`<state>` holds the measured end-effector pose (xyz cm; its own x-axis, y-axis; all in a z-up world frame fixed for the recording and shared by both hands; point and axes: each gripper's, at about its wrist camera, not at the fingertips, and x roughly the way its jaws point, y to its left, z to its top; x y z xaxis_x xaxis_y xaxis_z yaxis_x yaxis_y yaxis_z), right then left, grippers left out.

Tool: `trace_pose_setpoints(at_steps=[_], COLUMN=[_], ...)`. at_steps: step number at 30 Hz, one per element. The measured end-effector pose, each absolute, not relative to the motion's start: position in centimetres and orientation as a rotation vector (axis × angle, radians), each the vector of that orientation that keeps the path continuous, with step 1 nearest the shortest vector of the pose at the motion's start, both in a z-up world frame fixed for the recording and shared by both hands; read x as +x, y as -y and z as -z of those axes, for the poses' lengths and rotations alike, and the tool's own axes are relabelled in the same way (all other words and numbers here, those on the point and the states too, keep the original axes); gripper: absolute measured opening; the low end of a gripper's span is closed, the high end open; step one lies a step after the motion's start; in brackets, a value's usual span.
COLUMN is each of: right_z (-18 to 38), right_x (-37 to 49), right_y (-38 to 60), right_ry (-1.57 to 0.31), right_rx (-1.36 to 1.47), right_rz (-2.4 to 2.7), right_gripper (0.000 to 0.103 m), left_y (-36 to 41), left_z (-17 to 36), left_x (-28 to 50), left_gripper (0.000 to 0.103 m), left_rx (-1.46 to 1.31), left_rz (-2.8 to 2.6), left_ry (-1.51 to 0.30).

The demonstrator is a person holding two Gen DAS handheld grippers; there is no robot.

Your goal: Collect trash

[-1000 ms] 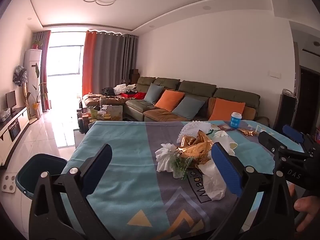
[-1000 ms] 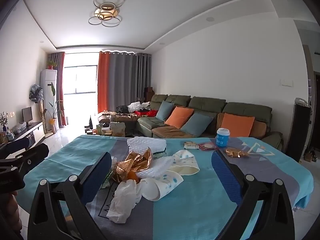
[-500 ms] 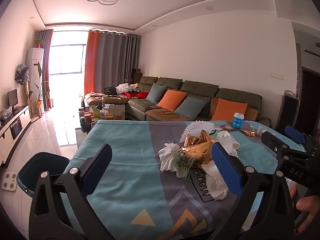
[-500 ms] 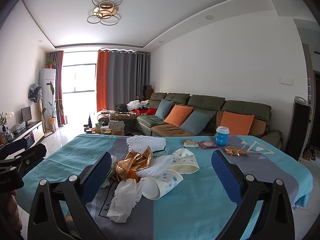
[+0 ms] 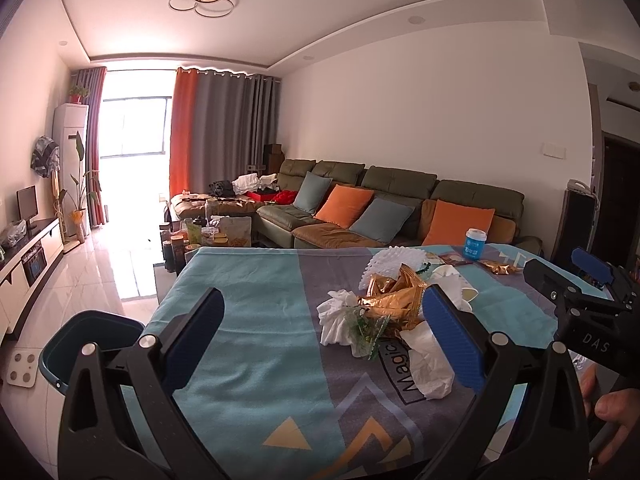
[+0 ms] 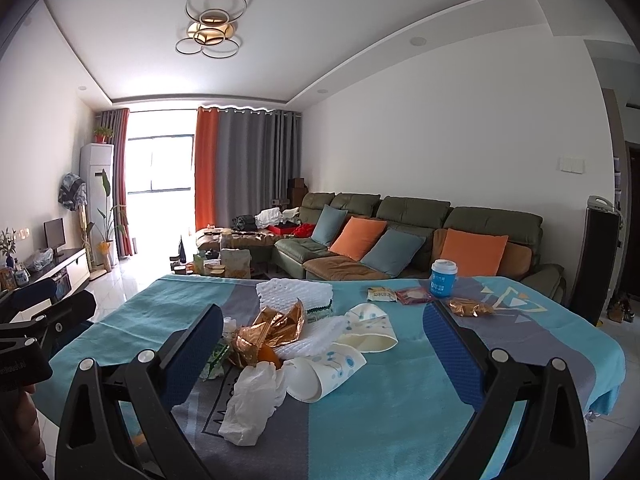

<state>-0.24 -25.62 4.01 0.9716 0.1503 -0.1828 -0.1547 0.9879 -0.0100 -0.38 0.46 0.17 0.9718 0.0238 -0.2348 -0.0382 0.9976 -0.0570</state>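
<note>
My left claw [image 5: 320, 332] is spread wide with nothing between its blue ribbed pads, and my right claw [image 6: 324, 344] is spread just as wide and holds nothing either. Both hang over the near edge of the bench [image 6: 400, 400], which wears a soft teal and grey cloth with triangle prints.

The trash lies heaped near the bench's middle: crinkled gold foil wrapper [image 6: 272, 330], a limp crumpled white plastic bag [image 6: 252, 400] stretching toward me, white foam netting [image 6: 296, 294] with a waffled surface, and a crumpled white tissue [image 5: 336, 316]. Two paper cups lie on their sides; the nearer paper cup [image 6: 324, 372] points its open mouth toward me and leftward, its long axis running back to the right. Farther back stand a blue tub [image 6: 443, 278] and flat snack packets [image 6: 412, 295]. A dark teal bin [image 5: 92, 340] sits on the floor left of the bench.
</note>
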Motion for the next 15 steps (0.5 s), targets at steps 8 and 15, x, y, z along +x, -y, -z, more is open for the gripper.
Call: trace_pose_setpoints(at_steps=[8, 15], right_z=[-4.2, -4.2], right_x=[-0.9, -1.2], right_y=[25.5, 25.5], right_ry=[-0.167, -0.163], right_rx=[-0.028, -0.027], right_rz=[-0.161, -0.167], right_gripper=[0.097, 0.097], left_y=[-0.3, -0.2], left_z=[-0.4, -0.5], left_x=[-1.2, -1.5], left_gripper=[0.098, 0.098], left_rx=[-0.054, -0.050], left_rz=[-0.035, -0.038], left_ry=[-0.218, -0.211])
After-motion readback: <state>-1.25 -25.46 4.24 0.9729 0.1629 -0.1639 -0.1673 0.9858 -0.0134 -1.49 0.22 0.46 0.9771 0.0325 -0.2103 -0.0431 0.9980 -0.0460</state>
